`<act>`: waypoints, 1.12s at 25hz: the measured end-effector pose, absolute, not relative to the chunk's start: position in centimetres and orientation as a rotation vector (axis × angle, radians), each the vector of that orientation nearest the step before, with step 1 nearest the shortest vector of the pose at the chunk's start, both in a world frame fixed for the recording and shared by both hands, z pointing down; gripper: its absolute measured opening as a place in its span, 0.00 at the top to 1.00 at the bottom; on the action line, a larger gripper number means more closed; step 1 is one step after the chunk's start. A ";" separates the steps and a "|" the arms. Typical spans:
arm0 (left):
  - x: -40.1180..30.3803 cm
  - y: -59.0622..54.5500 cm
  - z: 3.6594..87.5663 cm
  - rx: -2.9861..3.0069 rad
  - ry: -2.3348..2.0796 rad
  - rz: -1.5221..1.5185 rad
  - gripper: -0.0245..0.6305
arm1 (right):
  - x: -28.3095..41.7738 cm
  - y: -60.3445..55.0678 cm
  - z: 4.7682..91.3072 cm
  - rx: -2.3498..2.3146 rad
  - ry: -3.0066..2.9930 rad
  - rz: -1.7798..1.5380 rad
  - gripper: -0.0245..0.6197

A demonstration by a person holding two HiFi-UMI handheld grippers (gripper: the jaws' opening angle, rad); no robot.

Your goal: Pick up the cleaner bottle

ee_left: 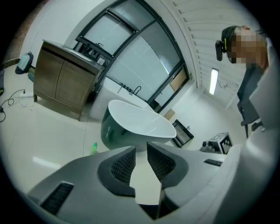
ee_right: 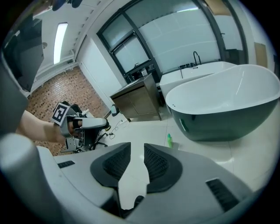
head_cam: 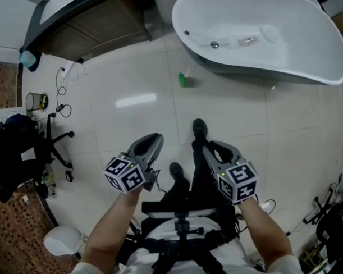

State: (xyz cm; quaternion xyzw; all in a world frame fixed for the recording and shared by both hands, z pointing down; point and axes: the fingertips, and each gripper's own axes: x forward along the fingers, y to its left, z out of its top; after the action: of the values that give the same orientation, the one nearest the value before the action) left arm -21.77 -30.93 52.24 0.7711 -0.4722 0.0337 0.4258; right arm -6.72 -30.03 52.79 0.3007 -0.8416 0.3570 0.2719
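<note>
On the pale floor tiles, just beside the dark outer wall of the tub (head_cam: 258, 40), the bottle (head_cam: 181, 79) is seen: small, green, upright. It is set well apart from both tongs, ahead of them and roughly between their lines in the head view.

Left tongs (head_cam: 155, 141): held low in front of the person and pointed forward and somewhat down. A marker cube (head_cam: 124, 174) is carried at the hand end. In the left gripper view the jaws are found a little apart, with a narrow gap. Only floor is seen through it and nothing is gripped. The bottle is seen there to the left of the jaws, near the foot of the tub.

Right tongs (head_cam: 208, 149): held level with the left pair and tipped more steeply down. In the right gripper view the jaws are found apart, with bare floor showing through the gap and nothing held. The bottle is seen there just above and to the right of the jaw tips, near the base of the tub.

Two dark shoes (head_cam: 199, 127) are noted on the floor between the tongs. A wooden cabinet (head_cam: 100, 24) is placed against the wall to the left of the tub. Loose cables (head_cam: 60, 90) are strewn on the tiles below it. A black chair (head_cam: 54, 146) is parked at the left edge.
</note>
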 end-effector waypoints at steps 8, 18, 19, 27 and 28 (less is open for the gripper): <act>-21.4 -33.8 61.0 1.868 -1.153 0.229 0.84 | -6.5 -33.5 57.9 0.790 -2.243 0.962 0.80; -21.3 -37.6 69.6 1.845 -1.180 0.320 0.84 | -5.4 -34.2 64.2 0.749 -2.190 1.033 0.80; -21.3 -37.8 70.5 1.842 -1.182 0.328 0.84 | -5.3 -34.2 64.9 0.749 -2.184 1.037 0.80; -21.1 -40.1 78.8 1.835 -1.160 0.451 0.84 | -5.4 -34.6 68.9 0.747 -2.167 1.046 0.80; -21.0 -40.5 79.9 1.833 -1.159 0.465 0.84 | -5.5 -34.6 69.3 0.750 -2.162 1.053 0.80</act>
State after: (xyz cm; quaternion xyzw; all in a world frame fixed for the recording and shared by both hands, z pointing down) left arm -21.01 -40.53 79.88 0.7399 -0.4677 0.1876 0.4456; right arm -5.47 -34.61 69.28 0.2836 -0.8169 0.3980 0.3064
